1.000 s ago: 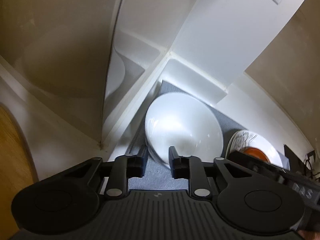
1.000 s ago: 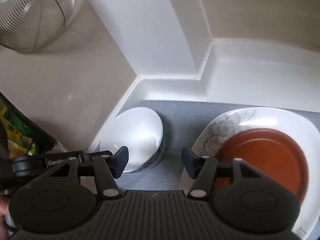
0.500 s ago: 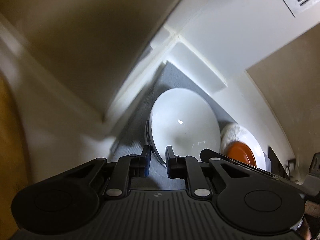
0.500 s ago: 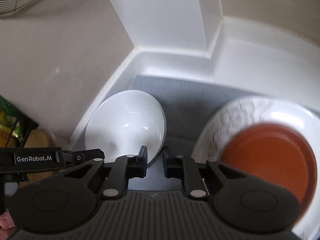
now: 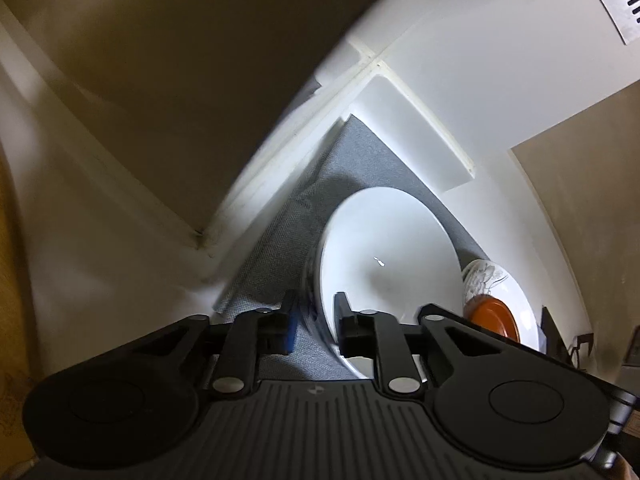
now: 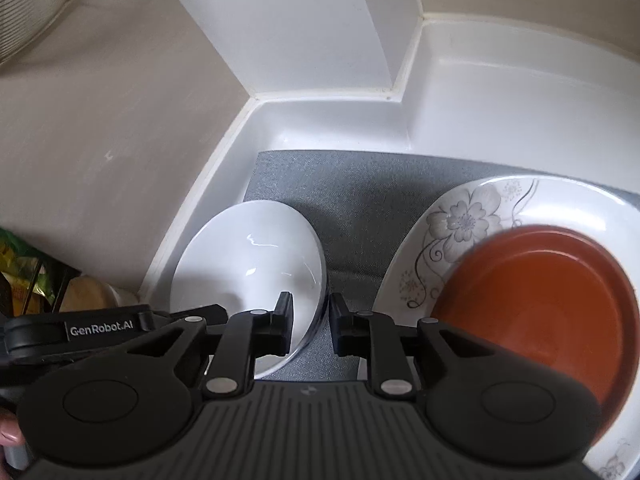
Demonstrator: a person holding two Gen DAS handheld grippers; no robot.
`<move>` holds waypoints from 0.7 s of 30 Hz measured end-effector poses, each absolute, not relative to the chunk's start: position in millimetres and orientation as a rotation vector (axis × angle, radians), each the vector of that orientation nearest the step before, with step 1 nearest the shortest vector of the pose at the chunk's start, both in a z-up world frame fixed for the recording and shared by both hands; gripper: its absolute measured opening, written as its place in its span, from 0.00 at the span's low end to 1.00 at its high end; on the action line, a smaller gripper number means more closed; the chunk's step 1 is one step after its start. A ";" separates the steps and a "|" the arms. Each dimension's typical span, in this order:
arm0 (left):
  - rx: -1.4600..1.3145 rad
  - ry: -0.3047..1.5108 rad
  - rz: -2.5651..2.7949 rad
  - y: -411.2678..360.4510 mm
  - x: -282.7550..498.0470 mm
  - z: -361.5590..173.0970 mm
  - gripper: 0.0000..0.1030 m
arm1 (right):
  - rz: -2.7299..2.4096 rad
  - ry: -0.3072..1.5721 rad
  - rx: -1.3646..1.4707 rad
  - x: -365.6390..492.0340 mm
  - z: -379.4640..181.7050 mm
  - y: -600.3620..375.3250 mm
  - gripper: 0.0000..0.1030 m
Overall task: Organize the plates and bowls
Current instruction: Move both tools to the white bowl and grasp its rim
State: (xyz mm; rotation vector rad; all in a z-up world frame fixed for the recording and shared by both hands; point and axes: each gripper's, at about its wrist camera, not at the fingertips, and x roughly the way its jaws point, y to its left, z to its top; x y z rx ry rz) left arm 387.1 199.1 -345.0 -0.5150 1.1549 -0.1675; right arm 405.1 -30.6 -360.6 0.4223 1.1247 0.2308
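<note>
Both grippers pinch the bowl (image 5: 384, 256) rim.
Left gripper (image 5: 316, 320) and right gripper (image 6: 310, 320), nearly closed, share its weight, lower centre.

- The right claw (image 6: 310, 320) sits low in the frame, its two black fingers (image 6: 283, 314) close together astride the right rim of a white bowl (image 6: 248, 264); whether the pads press the rim cannot be told.
- The bowl rests on a grey mat (image 6: 360, 184) at centre.
- Right of the bowl, apart from it, lies a white plate with a grey flower pattern (image 6: 460, 220).
- An orange-brown dish (image 6: 552, 292) lies on that plate, lower right.
- A white tray wall (image 6: 328, 128) borders the mat at the back and left.
- The other claw's black arm, lettered "GenRobot.AI" (image 6: 100, 328), enters at lower left.
- A wire mesh strainer (image 6: 28, 8) shows at upper left.
</note>
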 end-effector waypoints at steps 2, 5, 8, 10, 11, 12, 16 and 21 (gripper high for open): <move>-0.483 1.153 -0.167 197.1 385.3 -340.6 0.18 | 0.223 1.127 0.425 405.2 -362.4 -30.6 0.14; -0.469 1.171 -0.162 197.1 382.6 -337.9 0.17 | 0.243 1.110 0.441 400.4 -358.7 -31.8 0.14; -0.485 1.180 -0.164 198.7 380.1 -332.8 0.15 | 0.259 1.085 0.450 394.6 -348.5 -34.4 0.14; -0.474 1.174 -0.169 195.8 377.2 -322.8 0.15 | 0.263 1.069 0.442 390.1 -339.1 -35.6 0.14; -0.460 1.169 -0.175 193.9 375.7 -316.6 0.15 | 0.260 1.063 0.448 386.4 -334.0 -37.5 0.14; -0.449 1.163 -0.183 191.9 373.7 -310.3 0.15 | 0.256 1.059 0.457 382.8 -328.8 -40.0 0.14; -0.403 1.158 -0.233 179.3 368.7 -285.0 0.15 | 0.237 1.020 0.493 360.4 -308.6 -58.1 0.15; -0.335 1.150 -0.311 141.7 361.7 -259.2 0.14 | 0.171 0.969 0.607 323.2 -289.5 -99.5 0.15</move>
